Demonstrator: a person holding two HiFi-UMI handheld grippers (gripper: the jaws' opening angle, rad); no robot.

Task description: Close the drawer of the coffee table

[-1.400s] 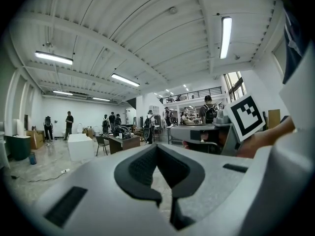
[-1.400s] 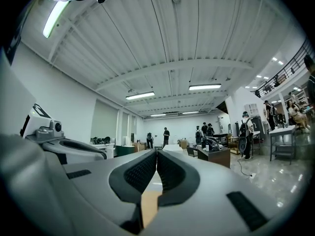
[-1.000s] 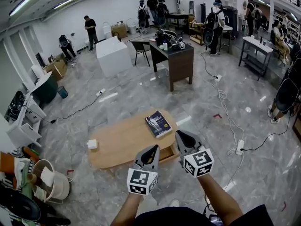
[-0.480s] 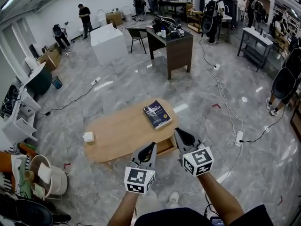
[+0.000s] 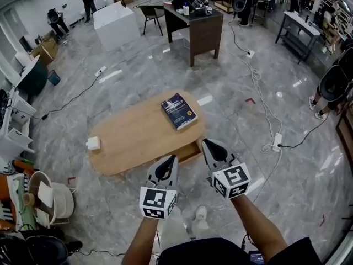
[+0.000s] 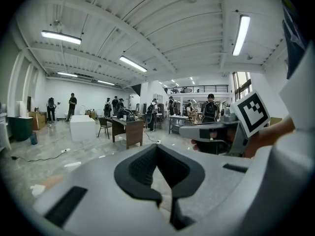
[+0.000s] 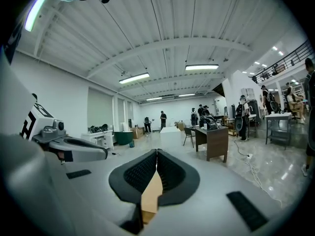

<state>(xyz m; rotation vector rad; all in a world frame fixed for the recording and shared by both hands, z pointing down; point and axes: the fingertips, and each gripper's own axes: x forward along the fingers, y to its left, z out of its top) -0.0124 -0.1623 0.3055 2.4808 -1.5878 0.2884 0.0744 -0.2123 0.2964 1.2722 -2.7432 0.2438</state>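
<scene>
An oval wooden coffee table [image 5: 129, 142] stands on the grey marble floor in the head view. Its drawer [image 5: 186, 153] is pulled out a little on the near side, under the right end. My left gripper [image 5: 171, 159] hovers just left of the drawer front, jaws shut and empty. My right gripper [image 5: 206, 143] hangs just right of the drawer, also shut with nothing in it. Neither visibly touches the drawer. In the right gripper view a strip of light wood [image 7: 152, 191] shows below the closed right gripper [image 7: 157, 152]. The left gripper [image 6: 157, 148] points out across the room.
A dark blue book [image 5: 178, 110] lies on the table's right end and a small white box [image 5: 93, 143] at its left end. White cables and a power strip [image 5: 277, 141] trail over the floor to the right. Bins and clutter [image 5: 47, 200] stand at the left.
The table has drawn nearer and slid left and down in the head view. Both grippers stay shut and now sit either side of the drawer.
</scene>
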